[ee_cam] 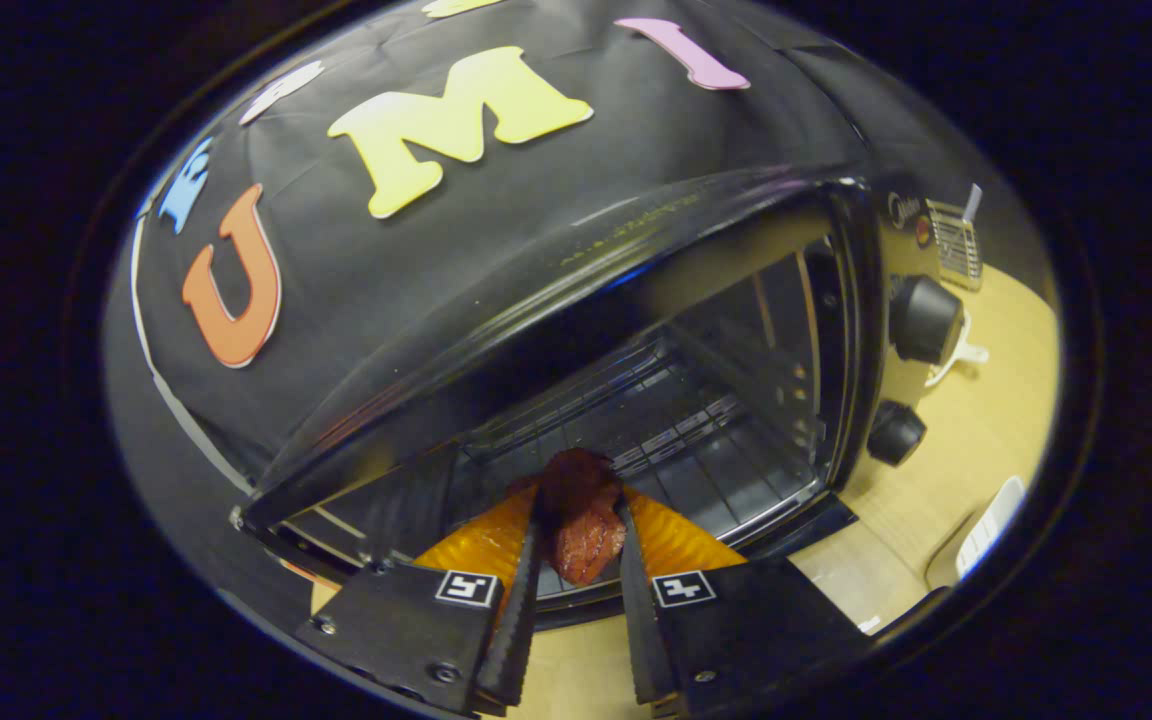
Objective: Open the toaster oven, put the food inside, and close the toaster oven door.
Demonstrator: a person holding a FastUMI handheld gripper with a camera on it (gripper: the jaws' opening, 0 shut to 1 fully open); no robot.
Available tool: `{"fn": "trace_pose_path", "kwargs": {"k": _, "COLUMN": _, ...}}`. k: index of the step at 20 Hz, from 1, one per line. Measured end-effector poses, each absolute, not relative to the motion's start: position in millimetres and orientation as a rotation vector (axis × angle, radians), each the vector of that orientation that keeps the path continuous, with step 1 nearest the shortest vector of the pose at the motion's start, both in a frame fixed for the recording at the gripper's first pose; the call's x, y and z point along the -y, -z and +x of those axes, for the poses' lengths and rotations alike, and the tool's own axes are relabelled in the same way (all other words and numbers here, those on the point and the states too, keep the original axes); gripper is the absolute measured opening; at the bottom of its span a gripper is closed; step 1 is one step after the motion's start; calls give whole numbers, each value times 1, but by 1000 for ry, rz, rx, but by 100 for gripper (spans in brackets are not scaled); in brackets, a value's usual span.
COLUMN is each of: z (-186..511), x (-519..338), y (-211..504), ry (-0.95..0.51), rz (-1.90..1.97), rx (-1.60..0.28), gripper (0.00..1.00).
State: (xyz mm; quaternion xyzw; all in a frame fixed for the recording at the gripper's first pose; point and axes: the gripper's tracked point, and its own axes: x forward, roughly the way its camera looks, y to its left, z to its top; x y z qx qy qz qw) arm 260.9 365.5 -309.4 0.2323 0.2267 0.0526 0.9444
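Observation:
The black toaster oven (636,260) stands open just ahead of me, its cavity and wire rack (676,430) exposed. My gripper (578,512) is shut on a reddish-brown piece of meat (581,520), pinched between both fingers. The meat hangs at the oven's mouth, over the front of the rack and the lowered door edge (796,535). Two black knobs (924,320) sit on the oven's control panel to the right of the cavity.
The oven rests on a light wooden tabletop (986,440). A white object (986,525) lies on the table beyond the right finger, and a small metal grille thing (956,245) stands past the control panel. Black cloth hangs behind the oven.

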Motion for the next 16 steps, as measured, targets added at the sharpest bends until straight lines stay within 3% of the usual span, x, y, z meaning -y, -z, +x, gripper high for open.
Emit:
{"fn": "trace_pose_path", "kwargs": {"k": 3, "z": 256, "x": -359, "y": 315, "ry": -99, "rz": 313, "rx": -468, "gripper": 69}}
{"fn": "trace_pose_path", "kwargs": {"k": 5, "z": 249, "x": -359, "y": 310, "ry": -120, "rz": 276, "rx": -449, "gripper": 78}}
{"fn": "trace_pose_path", "kwargs": {"k": 16, "z": 172, "x": -341, "y": 266, "ry": -248, "rz": 90, "rx": -457, "gripper": 80}}
